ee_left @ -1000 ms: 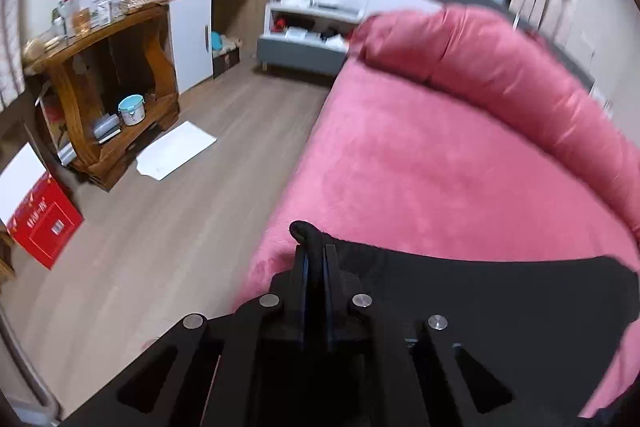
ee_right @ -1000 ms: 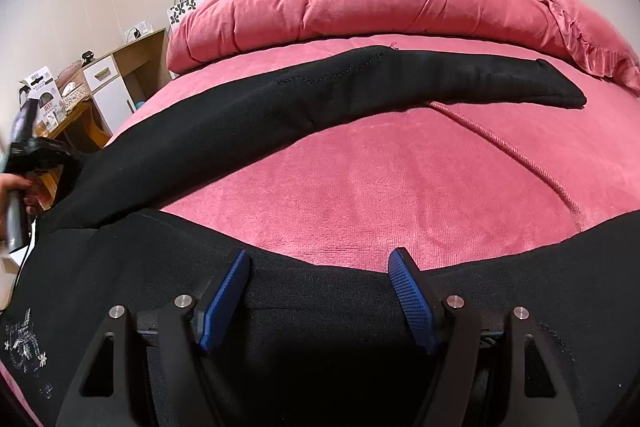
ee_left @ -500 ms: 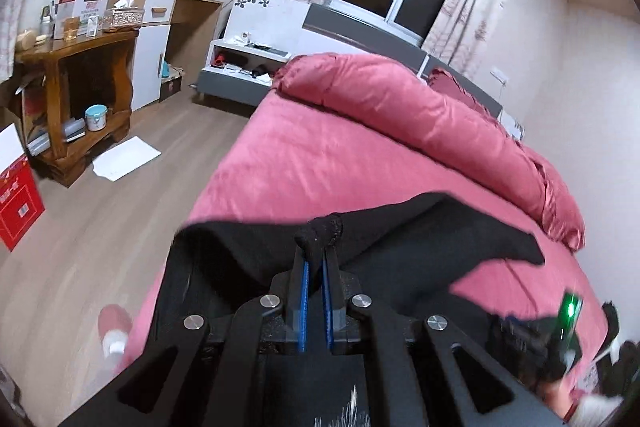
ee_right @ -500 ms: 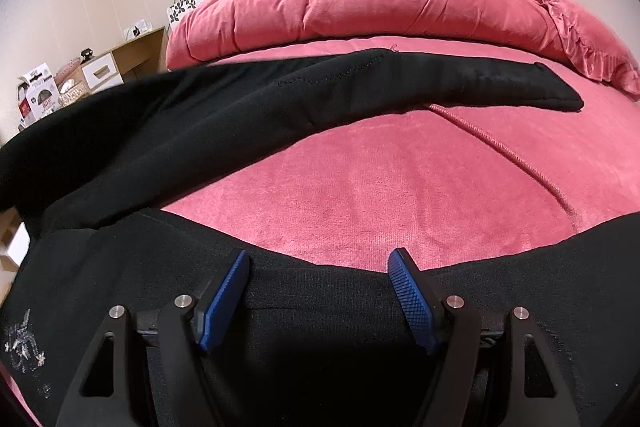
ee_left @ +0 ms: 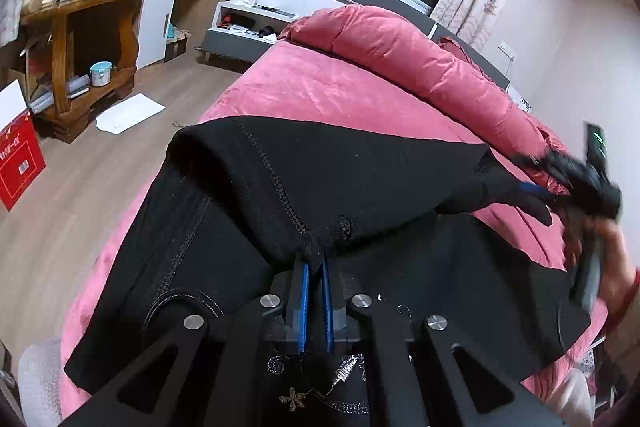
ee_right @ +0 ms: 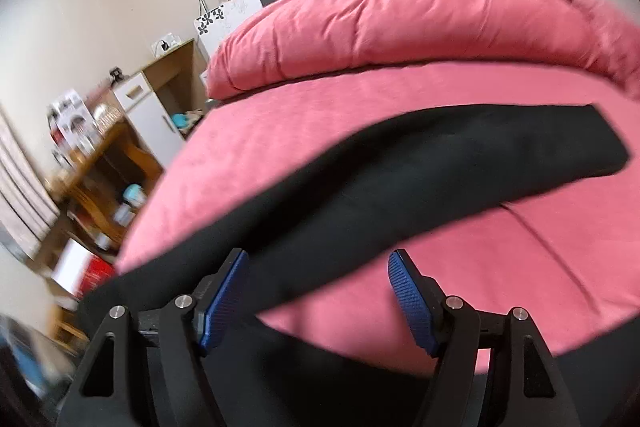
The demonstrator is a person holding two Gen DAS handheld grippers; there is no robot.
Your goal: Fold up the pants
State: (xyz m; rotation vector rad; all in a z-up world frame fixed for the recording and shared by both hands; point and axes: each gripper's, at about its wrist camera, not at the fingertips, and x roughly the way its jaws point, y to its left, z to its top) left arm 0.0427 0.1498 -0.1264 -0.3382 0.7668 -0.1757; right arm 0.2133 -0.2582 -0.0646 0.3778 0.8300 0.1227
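Both grippers work a pair of black pants point(ee_left: 360, 187) on a bed covered in a pink bedspread point(ee_left: 320, 91). Left gripper point(ee_left: 315, 267), its blue-padded fingers point(ee_left: 304, 303) drawn almost together, pinches a bunched fold of the fabric near a stitched seam and holds it raised above the layer beneath. Right gripper point(ee_right: 318, 291) hangs with its blue pads point(ee_right: 408, 299) spread wide apart, nothing between them, over the near edge of the bed; black cloth passes just beneath it. In the left wrist view the same tool point(ee_left: 576, 183) appears blurred at the bed's right side, its tips beside the end of the lifted cloth, the person's hand point(ee_left: 612, 259) wrapped round its handle below. One trouser leg point(ee_right: 460, 163) runs long and flat across the bedspread, from the near left edge toward the far right side, its hem end nearest the rolled pink duvet point(ee_right: 400, 27) along the head of the bed. Silver embroidery point(ee_left: 340, 375) shows on the cloth nearest the left gripper's body
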